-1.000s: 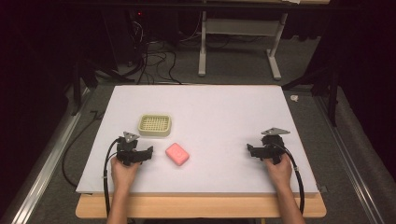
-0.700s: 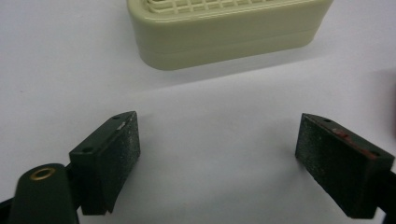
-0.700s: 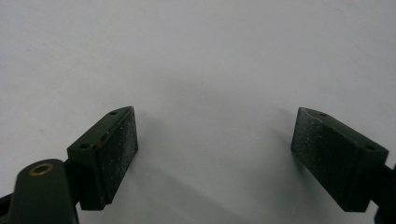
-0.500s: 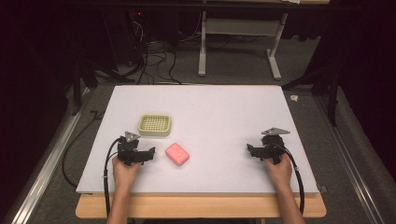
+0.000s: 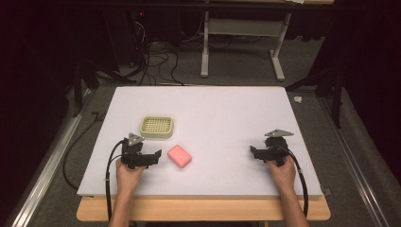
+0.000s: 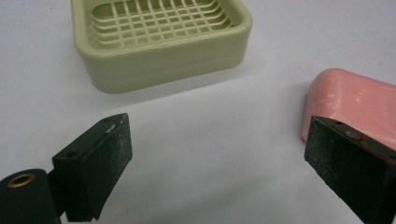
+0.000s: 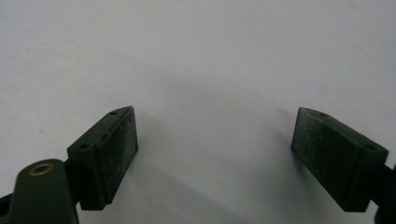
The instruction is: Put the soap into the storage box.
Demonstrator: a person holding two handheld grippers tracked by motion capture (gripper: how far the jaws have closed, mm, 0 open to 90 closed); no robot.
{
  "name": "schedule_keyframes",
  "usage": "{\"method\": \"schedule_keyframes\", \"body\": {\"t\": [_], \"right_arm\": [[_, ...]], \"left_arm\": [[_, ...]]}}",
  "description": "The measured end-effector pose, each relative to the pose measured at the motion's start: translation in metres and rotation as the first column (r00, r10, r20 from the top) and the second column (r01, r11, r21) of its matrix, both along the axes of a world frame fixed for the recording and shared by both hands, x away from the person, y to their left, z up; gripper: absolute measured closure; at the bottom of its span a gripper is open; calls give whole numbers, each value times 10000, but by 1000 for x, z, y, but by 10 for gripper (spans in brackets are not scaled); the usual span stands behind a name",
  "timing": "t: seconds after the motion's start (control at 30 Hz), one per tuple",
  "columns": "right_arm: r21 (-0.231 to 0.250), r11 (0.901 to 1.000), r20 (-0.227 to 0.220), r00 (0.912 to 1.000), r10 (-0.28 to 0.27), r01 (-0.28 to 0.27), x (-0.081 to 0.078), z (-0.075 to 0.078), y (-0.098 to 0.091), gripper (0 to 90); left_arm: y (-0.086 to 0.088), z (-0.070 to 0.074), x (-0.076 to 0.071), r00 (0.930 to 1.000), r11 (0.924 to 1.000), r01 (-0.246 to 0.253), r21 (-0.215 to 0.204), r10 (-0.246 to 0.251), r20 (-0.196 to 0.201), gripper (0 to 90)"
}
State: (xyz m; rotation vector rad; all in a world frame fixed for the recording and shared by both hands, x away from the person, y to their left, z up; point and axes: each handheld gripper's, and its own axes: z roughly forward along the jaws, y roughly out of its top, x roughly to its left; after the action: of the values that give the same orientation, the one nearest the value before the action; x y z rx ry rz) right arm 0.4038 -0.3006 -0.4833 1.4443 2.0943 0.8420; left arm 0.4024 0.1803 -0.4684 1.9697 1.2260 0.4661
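A pink soap lies flat on the white bench, in its near-left part, tilted a little against the bench edge. Just behind it and to its left sits a pale green dish with a grid floor (nothing lies in it); the two are near but apart. The left tongs rest on the bench just left of the soap, held in the person's left hand, and point toward it. In the left gripper view their jaws stand wide apart with bare bench between them, the soap showing just past the right-hand jaw and the dish farther ahead. The right tongs sit well apart from both, near the right side of the bench, in the right hand. In the right gripper view their jaws are likewise spread wide, gripping nothing, over plain white bench. A black cable trails from the left tongs over the near edge.
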Motion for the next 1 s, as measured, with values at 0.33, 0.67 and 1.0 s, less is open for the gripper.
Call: {"method": "schedule_keyframes", "body": {"t": [0.33, 0.67, 1.0], "right_arm": [[-3, 10000, 7, 10000, 2, -2, 0, 0, 0, 152], [5, 10000, 25, 10000, 2, -2, 0, 0, 0, 152], [-9, 10000, 4, 10000, -4, 4, 0, 0, 0, 152]], "left_arm": [[-21, 12, -13, 9958, 9961, 886, -13, -886, 234, 63], [-42, 19, -22, 9860, 9866, 1623, 148, -1627, 365, 61], [-60, 16, -23, 9786, 9789, 2022, 292, -2031, 318, 58]]}}
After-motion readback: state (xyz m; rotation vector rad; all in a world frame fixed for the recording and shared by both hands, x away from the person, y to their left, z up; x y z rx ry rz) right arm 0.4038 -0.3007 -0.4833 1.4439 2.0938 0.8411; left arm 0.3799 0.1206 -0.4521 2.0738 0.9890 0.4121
